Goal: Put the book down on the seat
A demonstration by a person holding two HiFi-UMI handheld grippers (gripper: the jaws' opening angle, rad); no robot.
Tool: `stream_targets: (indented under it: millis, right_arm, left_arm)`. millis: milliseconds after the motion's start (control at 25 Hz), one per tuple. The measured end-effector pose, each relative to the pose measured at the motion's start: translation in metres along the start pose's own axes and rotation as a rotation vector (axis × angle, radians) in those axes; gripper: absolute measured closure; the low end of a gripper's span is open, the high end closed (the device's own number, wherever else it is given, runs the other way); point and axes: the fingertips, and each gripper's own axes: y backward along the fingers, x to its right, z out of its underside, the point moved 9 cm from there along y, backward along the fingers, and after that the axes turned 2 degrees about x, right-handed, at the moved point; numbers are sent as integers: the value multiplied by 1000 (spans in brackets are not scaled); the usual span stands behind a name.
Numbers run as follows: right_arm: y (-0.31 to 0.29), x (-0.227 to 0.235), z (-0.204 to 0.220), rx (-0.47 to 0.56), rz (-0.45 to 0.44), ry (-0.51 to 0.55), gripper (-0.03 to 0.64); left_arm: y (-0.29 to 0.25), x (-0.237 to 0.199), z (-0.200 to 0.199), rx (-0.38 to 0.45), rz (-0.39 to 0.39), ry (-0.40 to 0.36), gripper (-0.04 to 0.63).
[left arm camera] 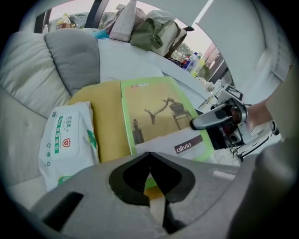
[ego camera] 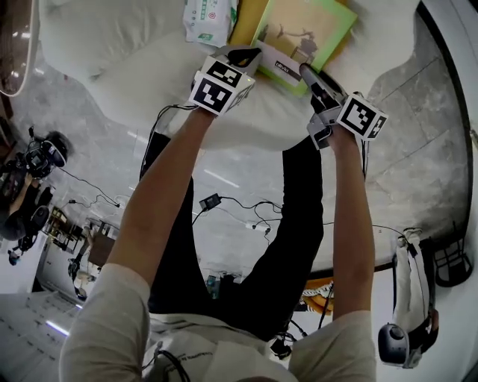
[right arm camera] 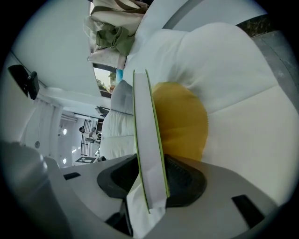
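A green-covered book (ego camera: 302,33) lies flat on a yellow cushion (ego camera: 246,22) on the white sofa seat (ego camera: 149,67). My left gripper (ego camera: 250,54) hovers at the book's near left corner. In the left gripper view its jaws (left arm camera: 149,156) meet with nothing between them, and the book (left arm camera: 159,116) shows face up beyond them. My right gripper (ego camera: 308,73) is at the book's near right edge. In the right gripper view the book (right arm camera: 147,140) stands edge-on between the jaws (right arm camera: 149,182); the right pad is close to the cover and a gap shows on the left.
A white-and-green pack of wipes (ego camera: 209,19) lies left of the cushion. A grey pillow (left arm camera: 74,60) and a bag (left arm camera: 154,30) sit farther back on the sofa. Cables (ego camera: 239,213) run over the floor by the person's legs.
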Motion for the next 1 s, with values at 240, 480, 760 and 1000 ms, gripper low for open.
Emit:
stream_targets:
  millis: [240, 480, 760, 1000]
  right_arm:
    - [5, -2, 11, 51, 12, -37, 453]
    - [33, 14, 21, 94, 80, -104, 457]
    - [69, 21, 44, 56, 281, -62, 502]
    - [80, -38, 57, 70, 378, 85, 502]
  left_arm:
    - [-1, -6, 3, 17, 18, 50, 586]
    - [-5, -4, 1, 3, 34, 24, 586]
    - [11, 9, -6, -13, 27, 54, 586]
    - [69, 21, -24, -6, 74, 50, 586]
